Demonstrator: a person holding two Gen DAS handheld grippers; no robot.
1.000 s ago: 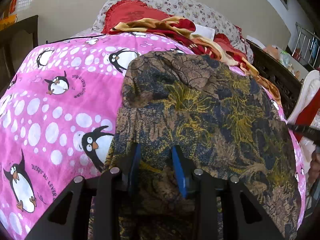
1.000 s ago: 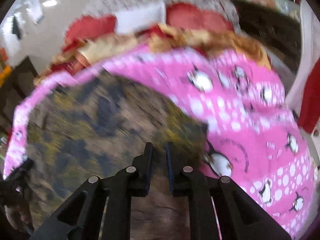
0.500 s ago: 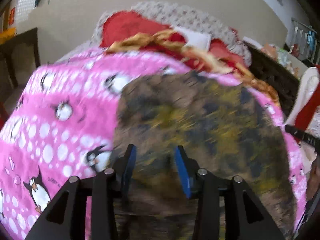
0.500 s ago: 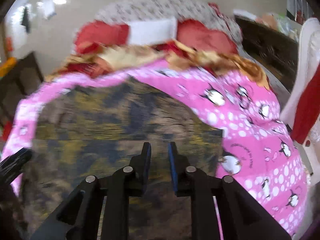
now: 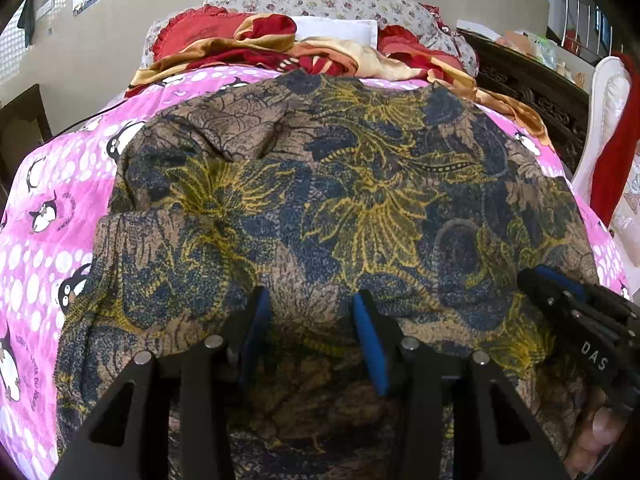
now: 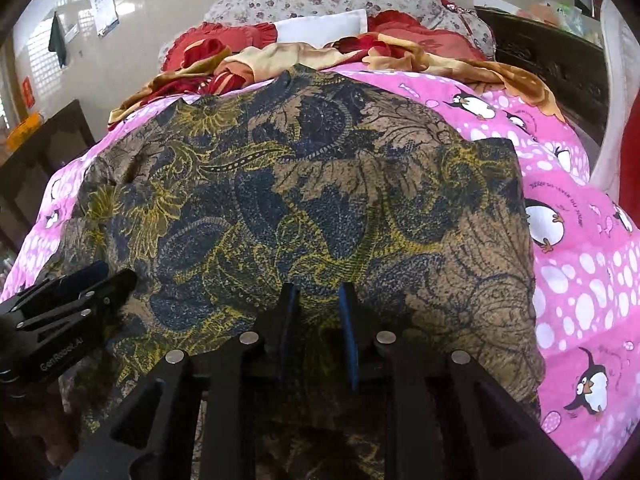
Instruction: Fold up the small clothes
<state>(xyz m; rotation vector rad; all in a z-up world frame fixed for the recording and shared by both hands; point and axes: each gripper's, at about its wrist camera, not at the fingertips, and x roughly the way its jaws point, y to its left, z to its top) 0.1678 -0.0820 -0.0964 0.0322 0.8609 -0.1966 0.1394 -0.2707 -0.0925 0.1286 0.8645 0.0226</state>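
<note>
Brown batik-print cotton garment with navy and yellow flowers [image 5: 340, 208] lies spread over the pink penguin-print bed cover [image 5: 44, 240], its far edge at 12 o'clock touching the crumpled red-and-gold cloth [image 5: 280, 48] near the pillows. Left claw [image 5: 310, 312] sits over the near hem with jaws wide apart, gripping nothing; right claw [image 6: 318, 300] has jaws narrowly parted over the cloth, nothing pinched that I can see. Judged step: take the near hem; pinch both corners level, lift together, carry toward 12 o'clock so edges meet square, smoothing the pucker at 10 o'clock.
</note>
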